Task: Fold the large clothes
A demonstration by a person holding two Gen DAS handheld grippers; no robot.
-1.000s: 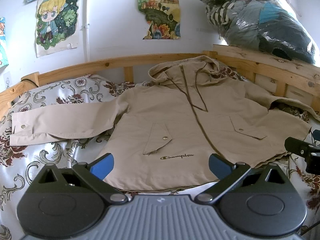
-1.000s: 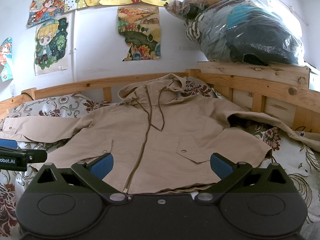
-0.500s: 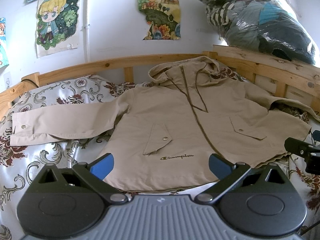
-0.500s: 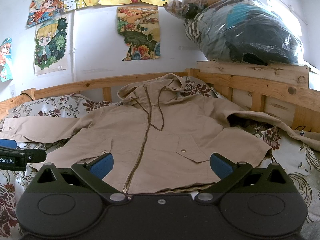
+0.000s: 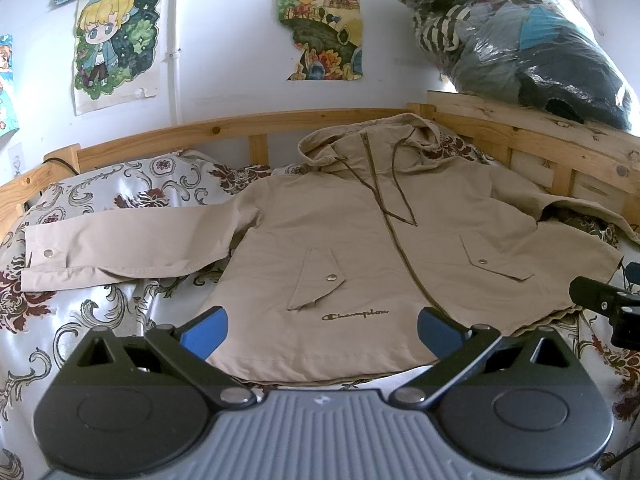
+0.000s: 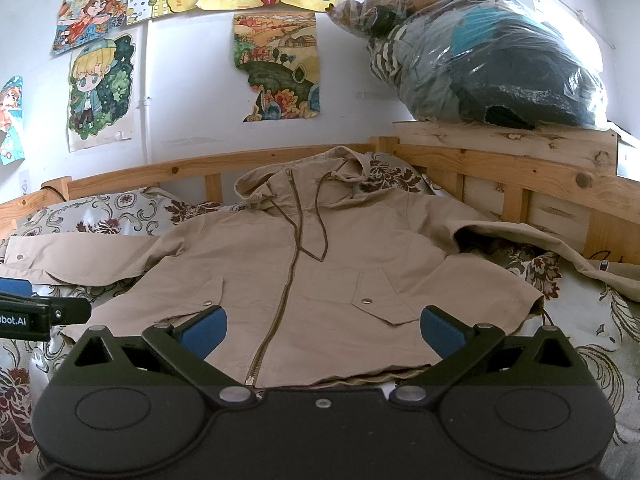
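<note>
A beige hooded jacket [image 5: 360,248] [image 6: 304,280] lies flat and face up on the bed, zipped, hood toward the wall. Its left sleeve [image 5: 120,244] stretches straight out over the floral bedding; its right sleeve [image 6: 540,240] runs toward the wooden rail. My left gripper [image 5: 322,326] is open just above the hem near the Champion logo, holding nothing. My right gripper [image 6: 324,326] is open over the hem by the zipper's lower end, also empty. The left view shows the right gripper's tip [image 5: 600,300] at its right edge, and the left gripper's tip [image 6: 40,312] shows in the right view.
A wooden bed rail [image 5: 248,128] [image 6: 500,168] wraps the back and right. A clear plastic bag of clothes [image 6: 480,60] rests on the right rail's ledge. Floral bedding [image 5: 80,312] covers the mattress. Drawings [image 6: 276,68] hang on the white wall.
</note>
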